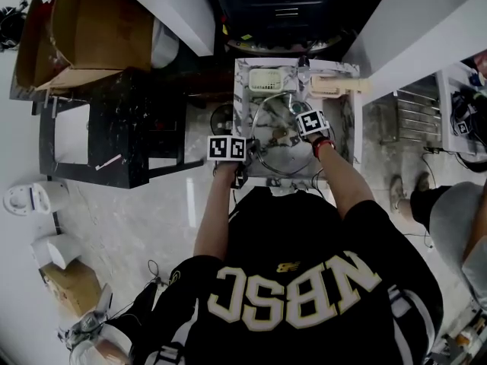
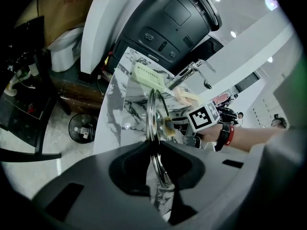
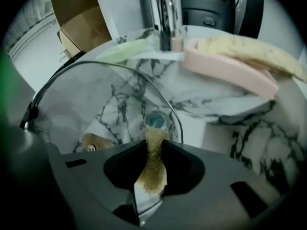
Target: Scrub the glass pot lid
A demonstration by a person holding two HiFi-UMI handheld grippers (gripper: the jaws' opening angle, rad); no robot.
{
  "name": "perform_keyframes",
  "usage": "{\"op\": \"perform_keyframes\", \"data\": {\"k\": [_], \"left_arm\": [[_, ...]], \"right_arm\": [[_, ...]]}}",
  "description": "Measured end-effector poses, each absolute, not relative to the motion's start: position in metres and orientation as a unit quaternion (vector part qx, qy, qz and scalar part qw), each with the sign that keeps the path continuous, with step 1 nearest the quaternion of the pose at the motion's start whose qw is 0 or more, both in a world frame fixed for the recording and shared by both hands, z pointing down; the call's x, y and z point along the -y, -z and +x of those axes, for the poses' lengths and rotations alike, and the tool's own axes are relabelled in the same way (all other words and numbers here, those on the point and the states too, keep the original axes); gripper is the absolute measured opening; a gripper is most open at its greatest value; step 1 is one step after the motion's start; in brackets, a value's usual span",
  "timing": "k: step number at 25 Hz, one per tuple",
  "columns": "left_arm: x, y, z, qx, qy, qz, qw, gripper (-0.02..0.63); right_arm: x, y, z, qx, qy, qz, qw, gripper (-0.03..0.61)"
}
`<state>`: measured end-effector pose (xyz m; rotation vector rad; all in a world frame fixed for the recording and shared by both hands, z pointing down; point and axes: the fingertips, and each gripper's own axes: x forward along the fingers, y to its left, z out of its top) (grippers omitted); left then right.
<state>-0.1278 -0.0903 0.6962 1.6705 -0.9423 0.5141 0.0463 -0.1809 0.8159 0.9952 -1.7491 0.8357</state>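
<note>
The glass pot lid (image 1: pixel 275 131) stands on edge over the marble sink (image 1: pixel 346 112). My left gripper (image 1: pixel 245 160) is shut on its metal rim. In the left gripper view the rim (image 2: pixel 152 121) runs edge-on straight up out of the left gripper (image 2: pixel 154 152). My right gripper (image 1: pixel 295 131) is shut on a yellow-brown scrub sponge (image 3: pixel 153 162), whose tip presses against the glass (image 3: pixel 96 99). The lid's brownish knob (image 3: pixel 93 142) shows through the glass at lower left. From the left, the sponge (image 2: pixel 169 123) sits against the lid's right face.
A chrome faucet (image 3: pixel 165 13) rises behind the sink. A pale green tray (image 1: pixel 266 80) and a pink dish with a yellow cloth (image 3: pixel 230 68) lie on the back rim. The drain (image 3: pixel 157 121) is below. Also here: a black appliance (image 2: pixel 172 18), a black side table (image 1: pixel 114 128), a cardboard box (image 1: pixel 91 29).
</note>
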Motion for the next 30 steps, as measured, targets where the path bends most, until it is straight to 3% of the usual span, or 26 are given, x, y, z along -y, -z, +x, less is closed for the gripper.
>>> {"op": "perform_keyframes", "data": {"k": [4, 12, 22, 30], "left_arm": [[0.091, -0.696, -0.128, 0.397, -0.217, 0.705, 0.546, 0.071], [0.091, -0.696, -0.129, 0.400, -0.216, 0.707, 0.542, 0.071], [0.091, -0.697, -0.129, 0.402, -0.214, 0.709, 0.539, 0.071], [0.092, -0.695, -0.128, 0.402, -0.213, 0.709, 0.538, 0.071]], "right_arm": [[0.150, -0.835, 0.076, 0.675, -0.361, 0.386, 0.515, 0.084], [0.071, -0.822, 0.028, 0.706, -0.417, 0.195, 0.539, 0.091], [0.040, -0.765, -0.060, 0.782, -0.469, 0.060, 0.406, 0.092], [0.137, -0.748, -0.071, 0.823, -0.445, 0.228, 0.269, 0.092]]}}
